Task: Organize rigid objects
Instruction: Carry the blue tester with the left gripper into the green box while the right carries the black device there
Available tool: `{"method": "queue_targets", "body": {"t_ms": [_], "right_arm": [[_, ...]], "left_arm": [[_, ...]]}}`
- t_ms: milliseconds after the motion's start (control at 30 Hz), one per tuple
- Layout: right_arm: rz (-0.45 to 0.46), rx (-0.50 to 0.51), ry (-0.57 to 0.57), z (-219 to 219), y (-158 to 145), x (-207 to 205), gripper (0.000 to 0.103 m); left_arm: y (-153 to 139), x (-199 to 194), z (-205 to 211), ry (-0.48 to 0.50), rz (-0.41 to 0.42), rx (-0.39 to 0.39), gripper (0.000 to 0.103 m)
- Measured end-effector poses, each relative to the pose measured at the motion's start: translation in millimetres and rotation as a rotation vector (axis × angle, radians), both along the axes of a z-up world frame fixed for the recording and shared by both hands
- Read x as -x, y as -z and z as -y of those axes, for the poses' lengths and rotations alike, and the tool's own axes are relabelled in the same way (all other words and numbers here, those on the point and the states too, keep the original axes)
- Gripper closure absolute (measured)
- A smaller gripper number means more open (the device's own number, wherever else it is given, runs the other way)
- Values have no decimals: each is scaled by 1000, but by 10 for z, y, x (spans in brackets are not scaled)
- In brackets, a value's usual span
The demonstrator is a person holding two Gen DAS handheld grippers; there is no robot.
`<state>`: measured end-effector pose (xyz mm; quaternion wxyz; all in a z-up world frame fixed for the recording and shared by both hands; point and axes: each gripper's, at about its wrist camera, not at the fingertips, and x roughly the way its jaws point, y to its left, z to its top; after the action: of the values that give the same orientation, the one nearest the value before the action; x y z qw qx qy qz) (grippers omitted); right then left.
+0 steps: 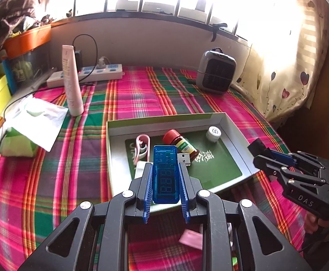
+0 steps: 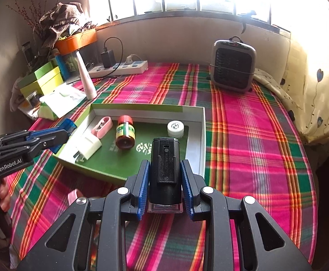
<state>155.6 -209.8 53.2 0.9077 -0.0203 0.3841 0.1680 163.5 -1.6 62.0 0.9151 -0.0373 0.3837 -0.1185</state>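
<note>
Blue USB meter (image 1: 165, 174) in left tongs (image 1: 165, 180) above tray (image 1: 164, 120)

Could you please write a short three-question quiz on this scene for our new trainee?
1. True or false: the left tongs are shut on a blue USB meter.
2. What do the right tongs hold? A) a white cap B) a black device C) a pink clip
3. Fill in: the bottle lying in the tray has a ___ lid.

Key: 1 true. 2 B. 3 red. The white cap and pink clip lie in the tray, ungripped.
</note>
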Motion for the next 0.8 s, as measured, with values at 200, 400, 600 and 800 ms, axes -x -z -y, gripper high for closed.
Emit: {"method": "queue_targets", "body": {"t_ms": [200, 400, 600, 800], "right_arm": [[-27, 3, -2, -48, 78, -196, 75], [-56, 16, 0, -69, 174, -360, 74], [-78, 39, -19, -115, 274, -463, 74], [-81, 58, -30, -170, 333, -518, 75]], "left_arm": [[23, -194, 73, 4, -17, 24, 82], [108, -392, 103, -4, -53, 56, 82], [183, -518, 122, -19, -72, 51, 82], [257, -593, 170, -22, -84, 37, 82]]}}
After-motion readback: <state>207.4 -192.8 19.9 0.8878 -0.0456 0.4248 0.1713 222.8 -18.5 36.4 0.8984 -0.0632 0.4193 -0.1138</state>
